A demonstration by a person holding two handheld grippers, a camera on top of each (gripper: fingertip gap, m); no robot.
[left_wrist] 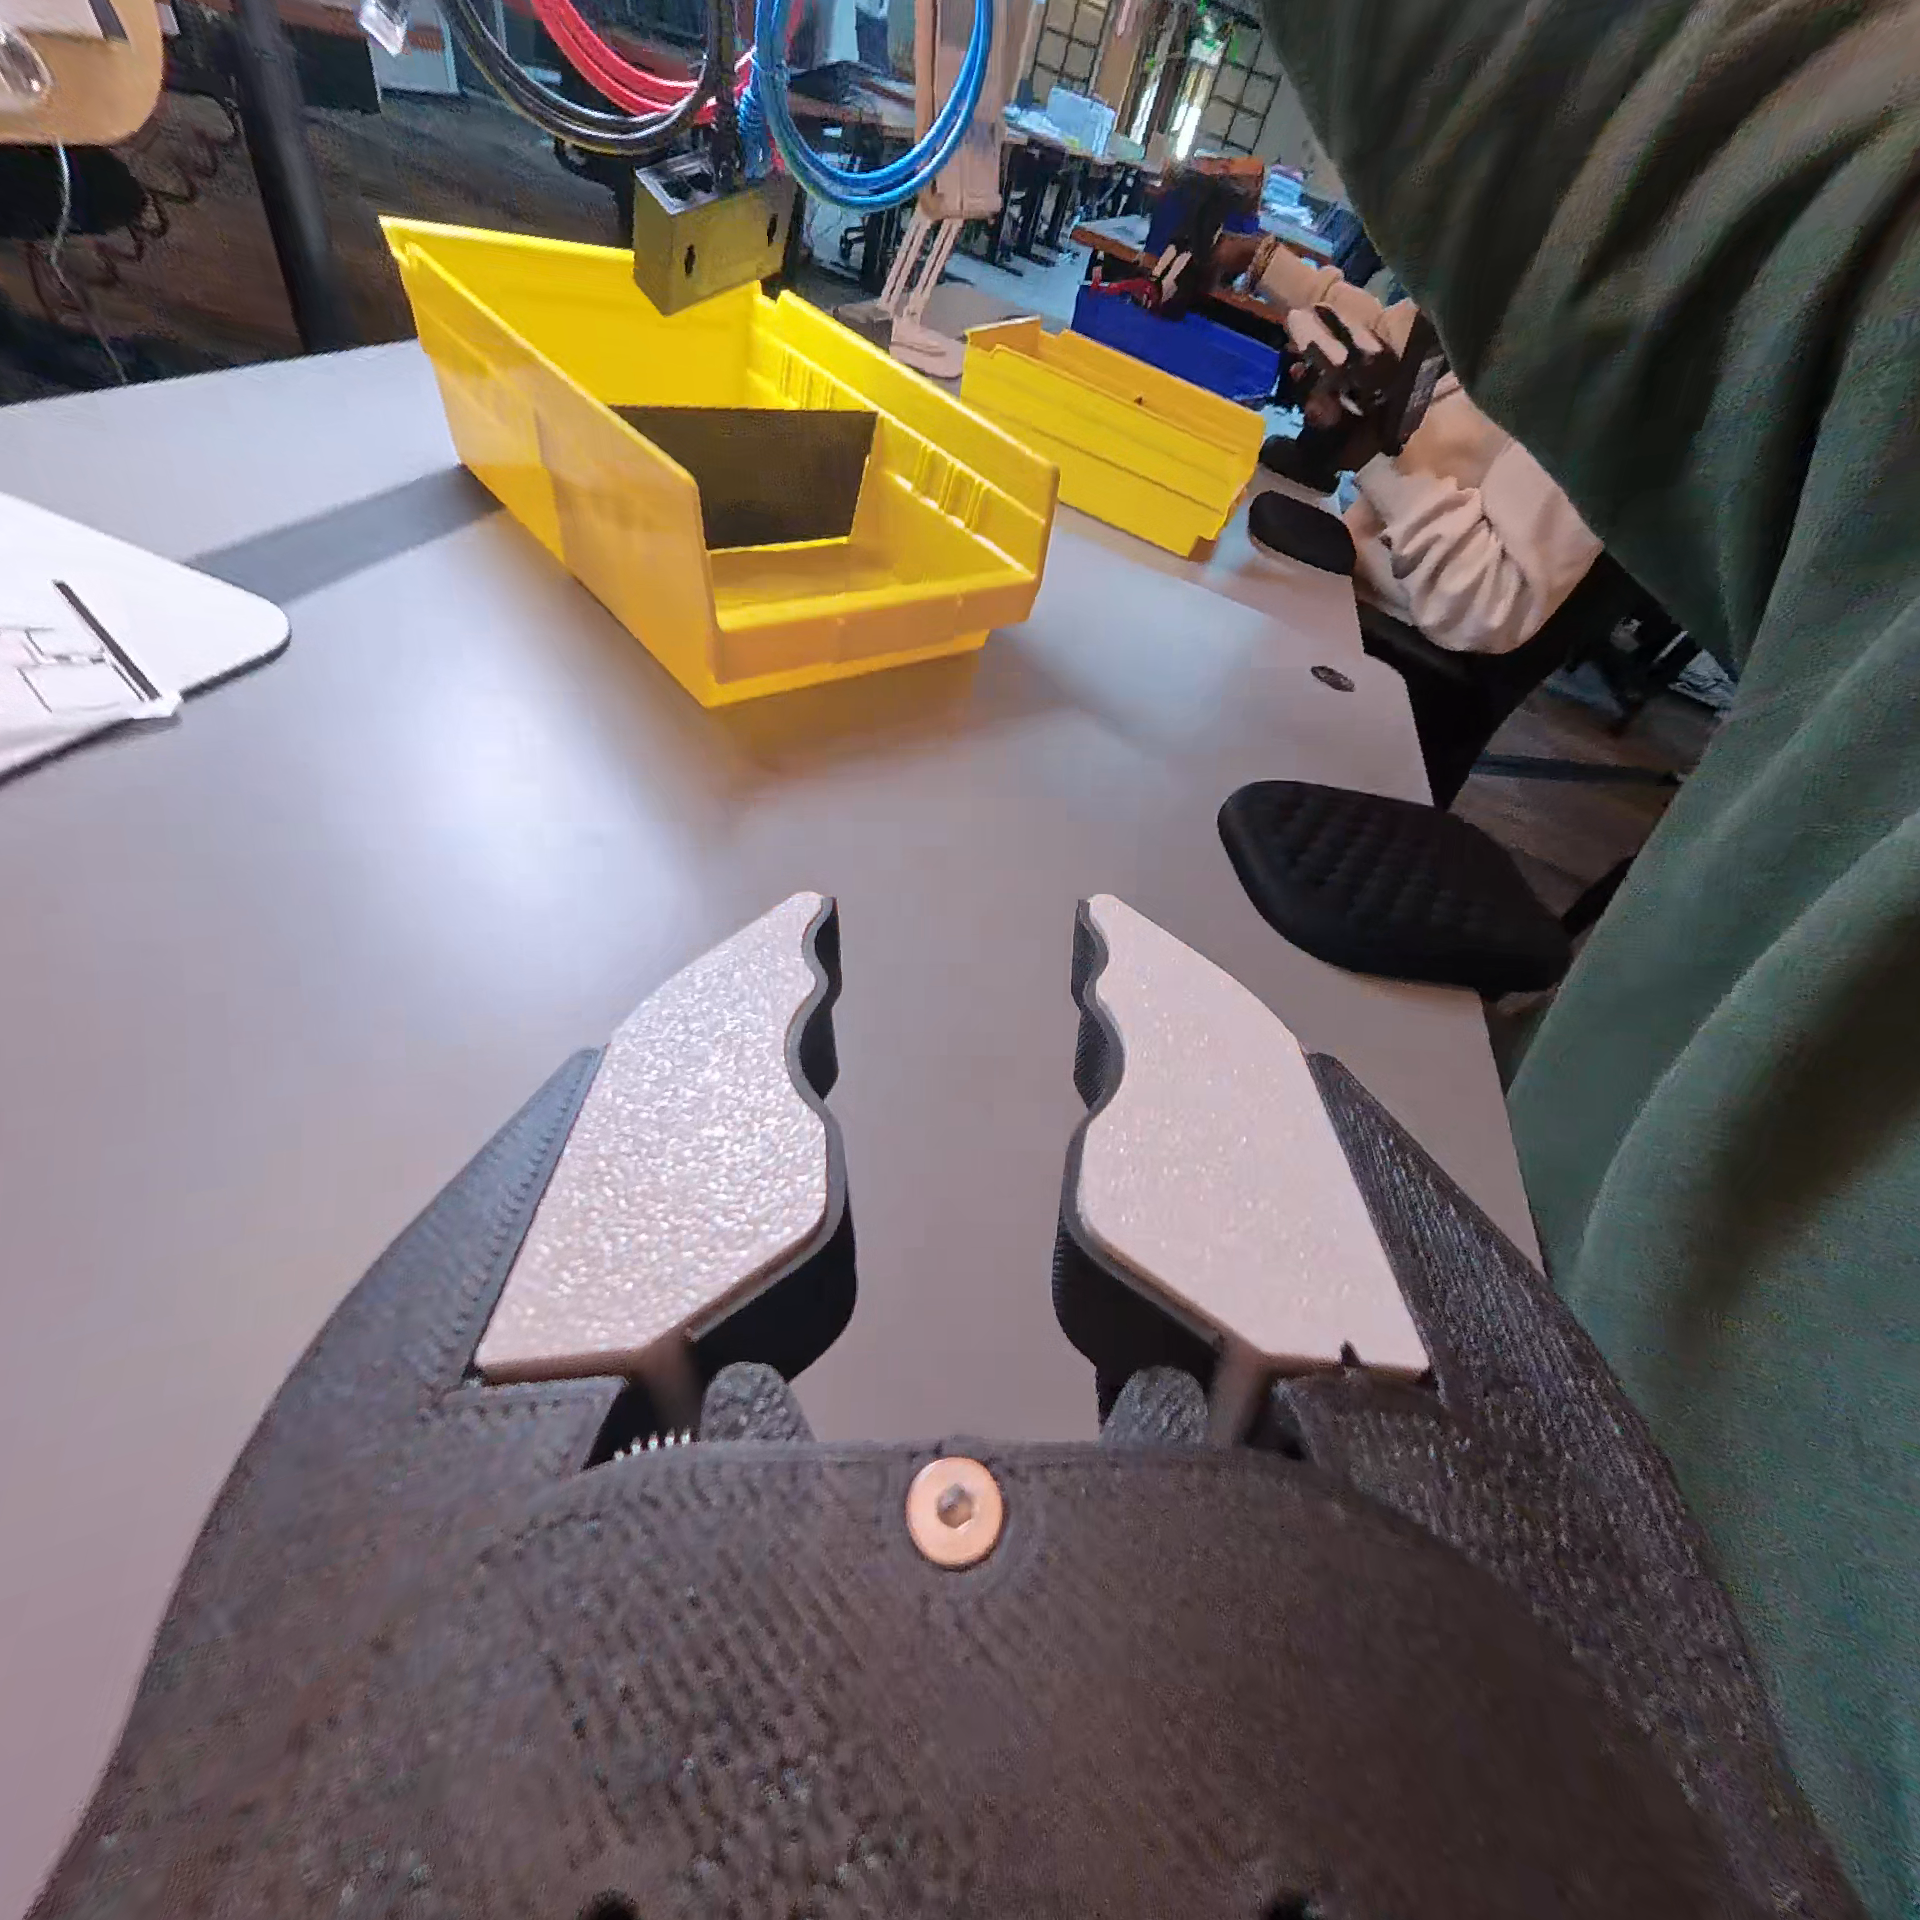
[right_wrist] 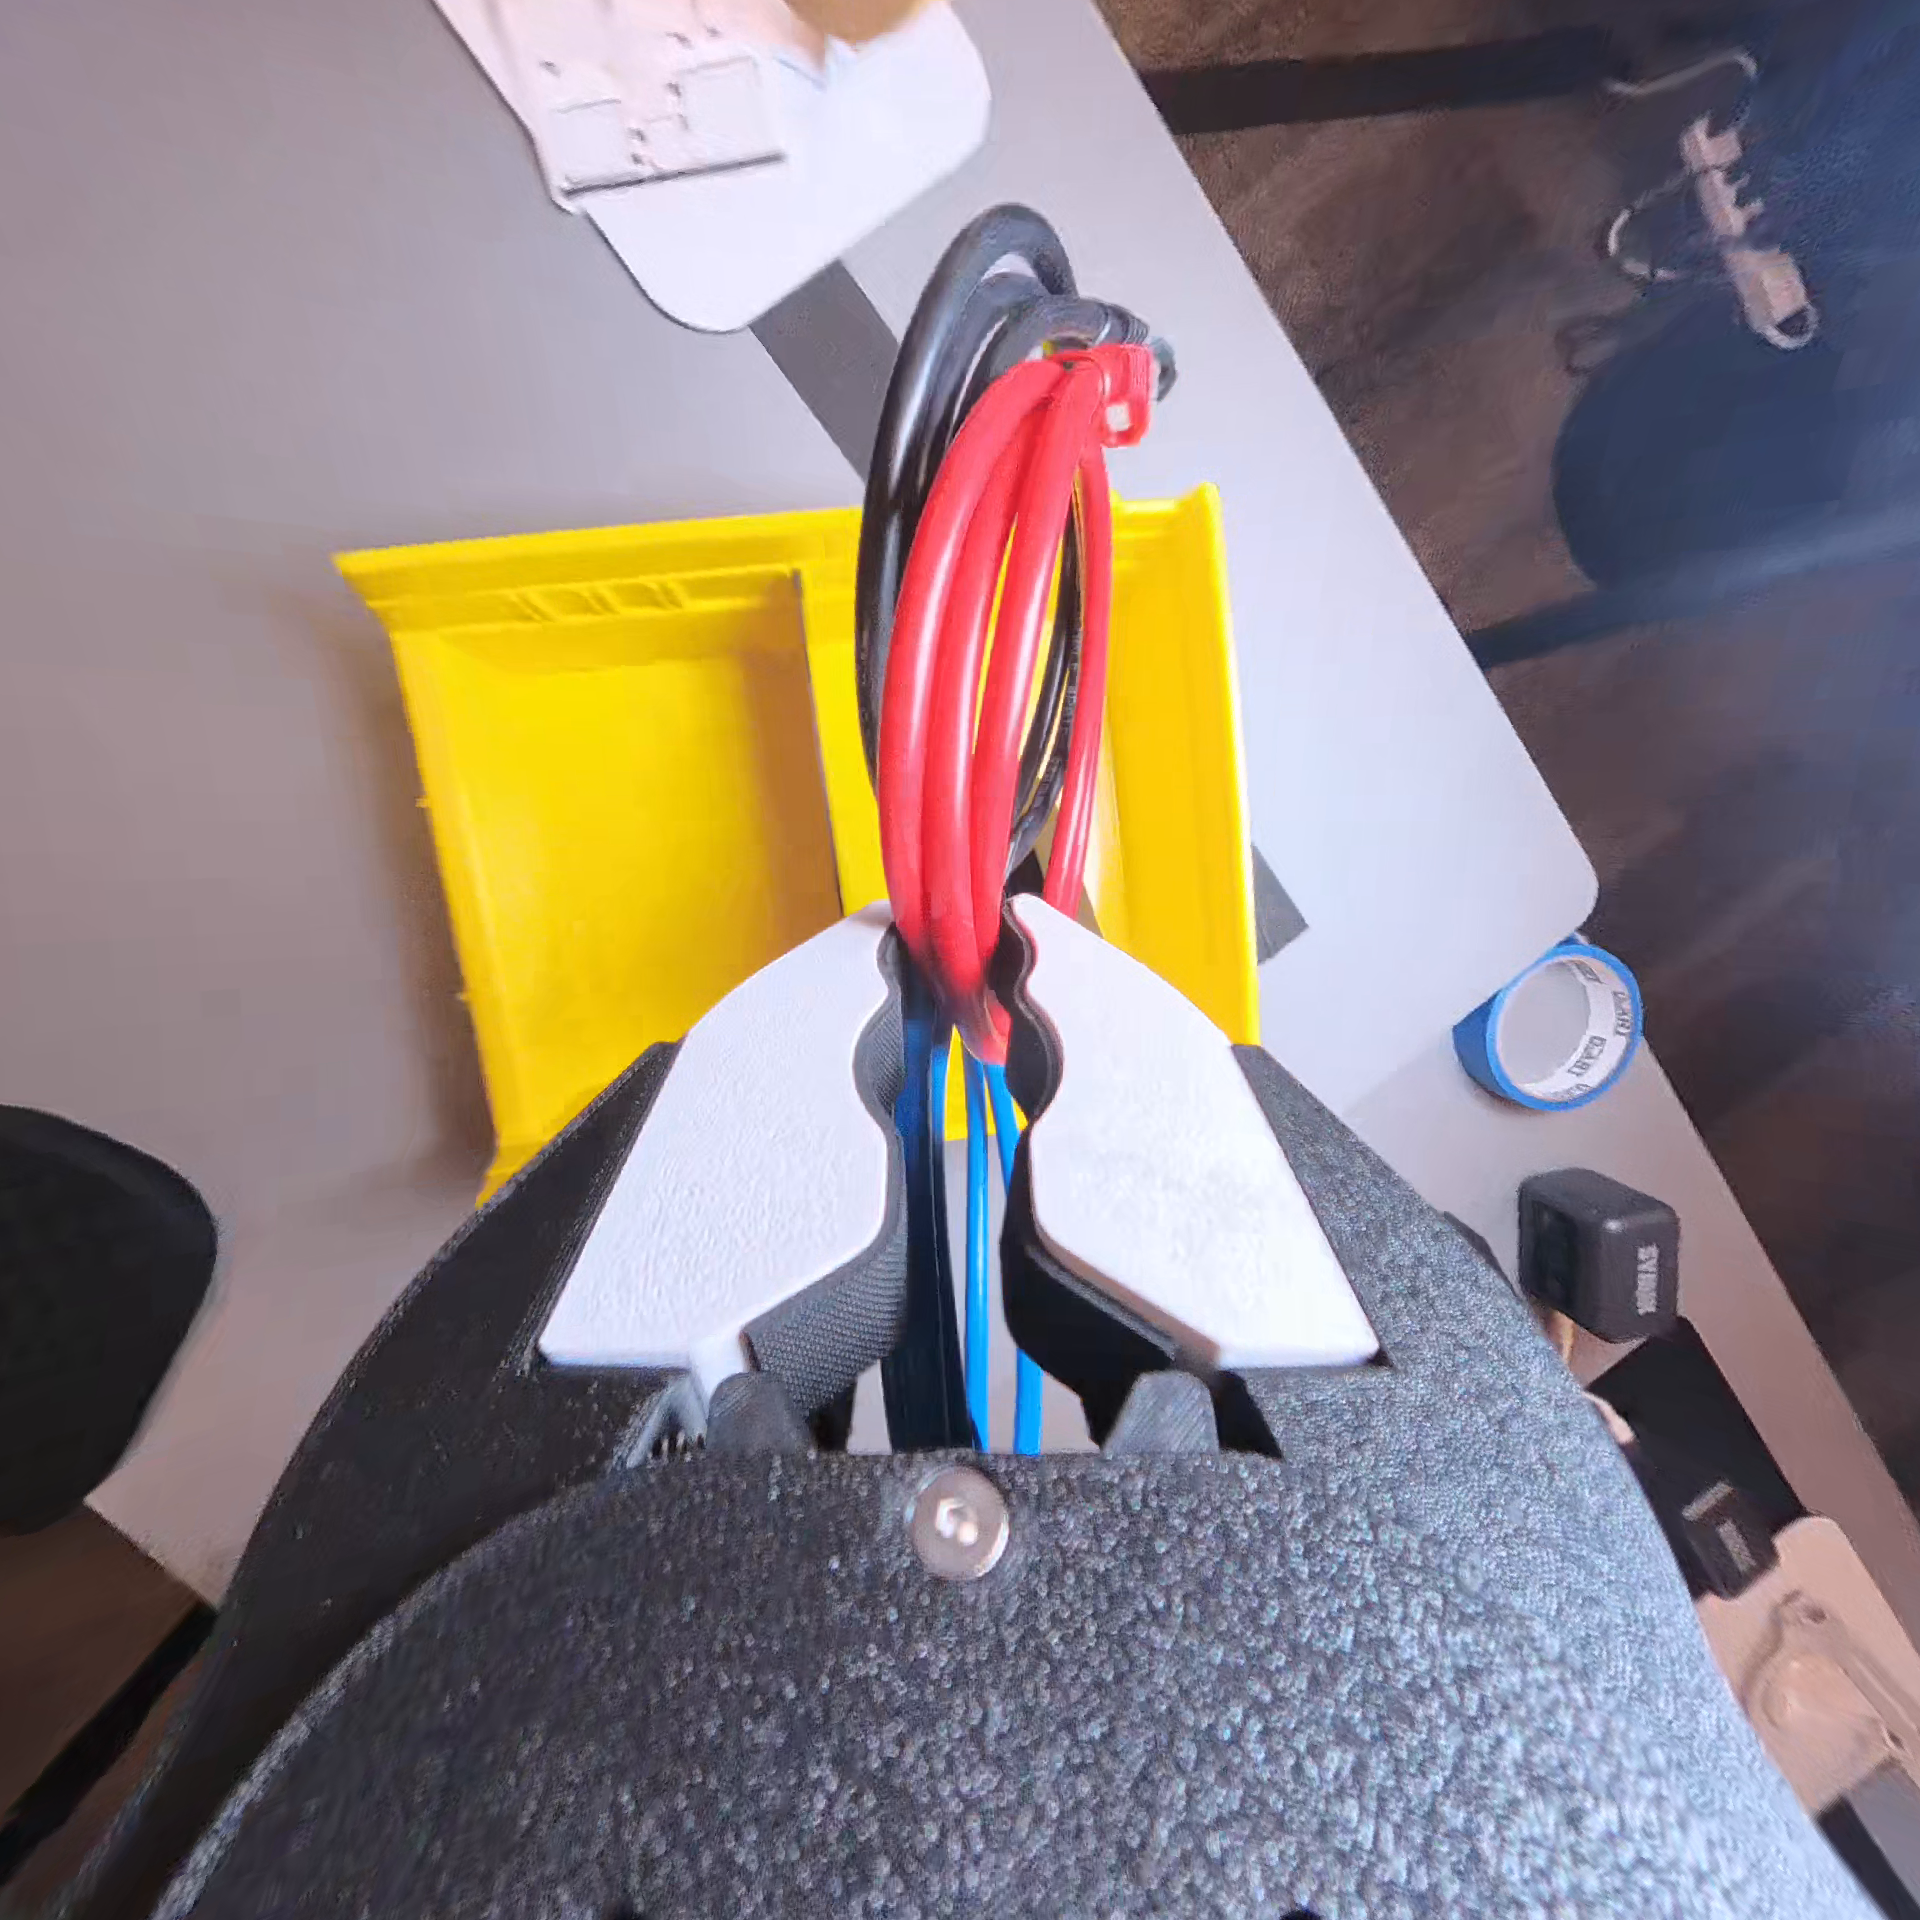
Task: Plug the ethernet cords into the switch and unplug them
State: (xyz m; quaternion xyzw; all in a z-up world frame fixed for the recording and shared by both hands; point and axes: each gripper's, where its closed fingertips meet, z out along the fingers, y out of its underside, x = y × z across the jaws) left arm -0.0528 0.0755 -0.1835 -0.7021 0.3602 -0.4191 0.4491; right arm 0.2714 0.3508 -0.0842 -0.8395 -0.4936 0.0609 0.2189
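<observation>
Right gripper (right_wrist: 951, 971) clamped on the ethernet cords (right_wrist: 971, 675), lifted over the yellow bin (right_wrist: 582, 748).
Switch (left_wrist: 712, 241) dangles from cords at 12 o'clock above bin; left gripper (left_wrist: 954, 940) parted, empty, low over grey table (left_wrist: 416, 935); blue tape roll (right_wrist: 1548, 1023) at 3 o'clock.

- I had a grey table (left_wrist: 520, 883) under me, a yellow bin (left_wrist: 582, 457) standing on it with a black panel (left_wrist: 769, 473) inside.
- A second yellow bin (left_wrist: 1112, 436) sat farther off, a blue bin (left_wrist: 1174, 348) behind it.
- A white sheet (left_wrist: 94, 623) lay at the table's left edge.
- Beside the table I saw a black chair seat (left_wrist: 1382, 894).
- A person in a pale sleeve (left_wrist: 1455, 530) sat further along.
- Looking down, I spotted a roll of blue tape (right_wrist: 1548, 1029) near the table's corner.
</observation>
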